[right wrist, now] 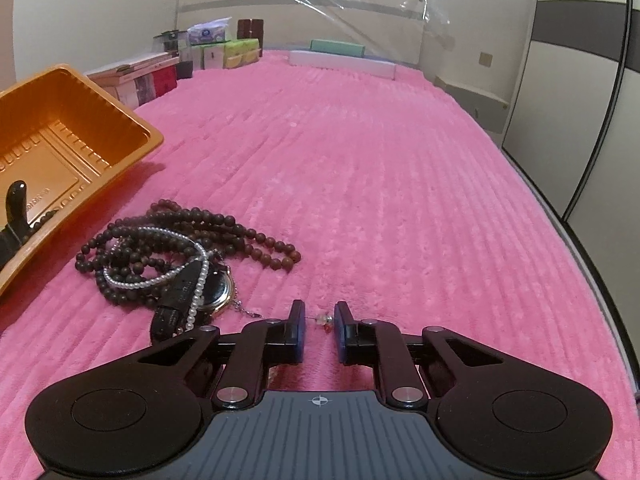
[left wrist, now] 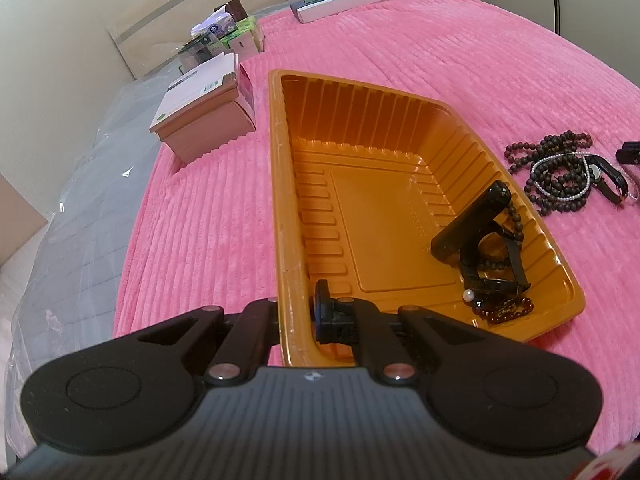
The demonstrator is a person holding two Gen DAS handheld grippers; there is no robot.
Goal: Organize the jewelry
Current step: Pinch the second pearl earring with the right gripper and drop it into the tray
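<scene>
1. Two grippers are in your hands: your left gripper (left wrist: pixel 298 312) is clamped on the near rim of one orange tray (left wrist: pixel 280 208), one finger inside and one outside the wall.
2. Your right gripper (right wrist: pixel 319 326) rests low over the pink blanket (right wrist: pixel 400 200), its fingers (right wrist: pixel 297 320) apart with one small clear bead on a thin wire (right wrist: pixel 322 319) between them.
3. One pile of jewelry (right wrist: pixel 176 248) lies just left of that gripper: long dark bead strands (right wrist: pixel 256 240), one white pearl string (right wrist: pixel 200 276) and one watch (right wrist: pixel 218 292) with a black strap.
4. Inside the tray, in the near right corner, you have one black watch (left wrist: pixel 476 232), dark beads (left wrist: pixel 508 308) and one loose pearl (left wrist: pixel 468 295).
5. Several boxes (left wrist: pixel 204 108) stand beyond the tray.
</scene>
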